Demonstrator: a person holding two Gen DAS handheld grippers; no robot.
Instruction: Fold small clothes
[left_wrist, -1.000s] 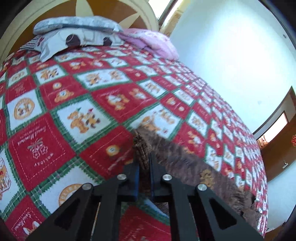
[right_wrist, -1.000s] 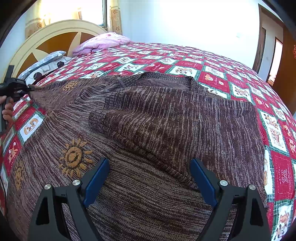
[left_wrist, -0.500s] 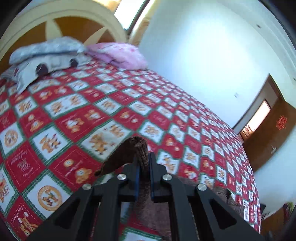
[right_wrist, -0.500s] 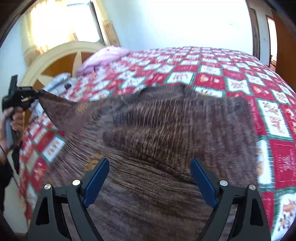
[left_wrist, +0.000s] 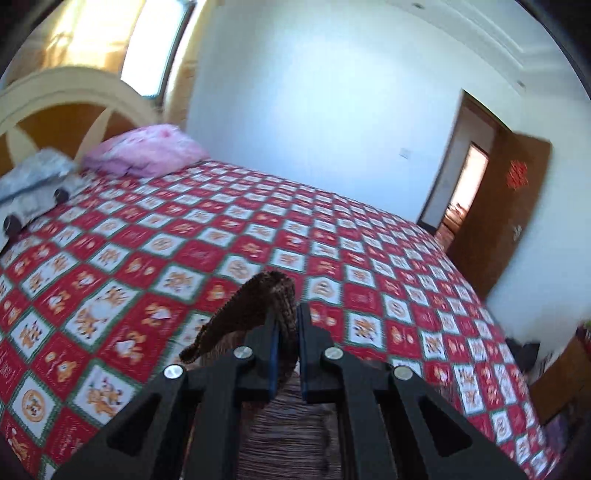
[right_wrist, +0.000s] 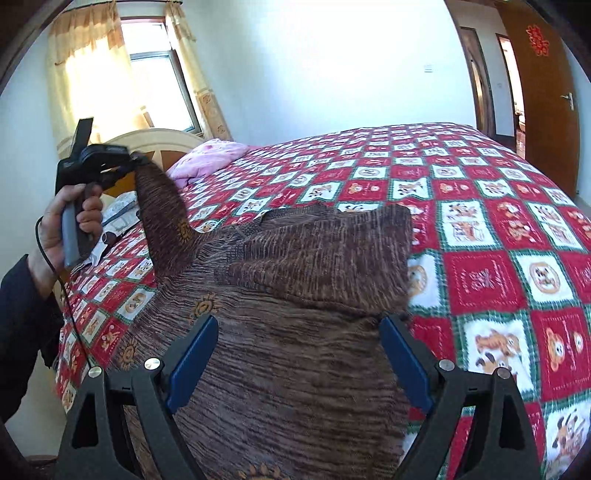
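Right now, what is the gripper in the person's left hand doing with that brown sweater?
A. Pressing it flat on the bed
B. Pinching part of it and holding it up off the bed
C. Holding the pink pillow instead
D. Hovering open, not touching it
B: the left gripper is closed on a piece of the brown sweater, which the right wrist view shows raised above the bedspread.

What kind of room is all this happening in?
Most likely a home bedroom. A large bed with a red, white and green patchwork quilt fills the view, a pink pillow lies by the cream arched headboard, and a curtained window stands behind.
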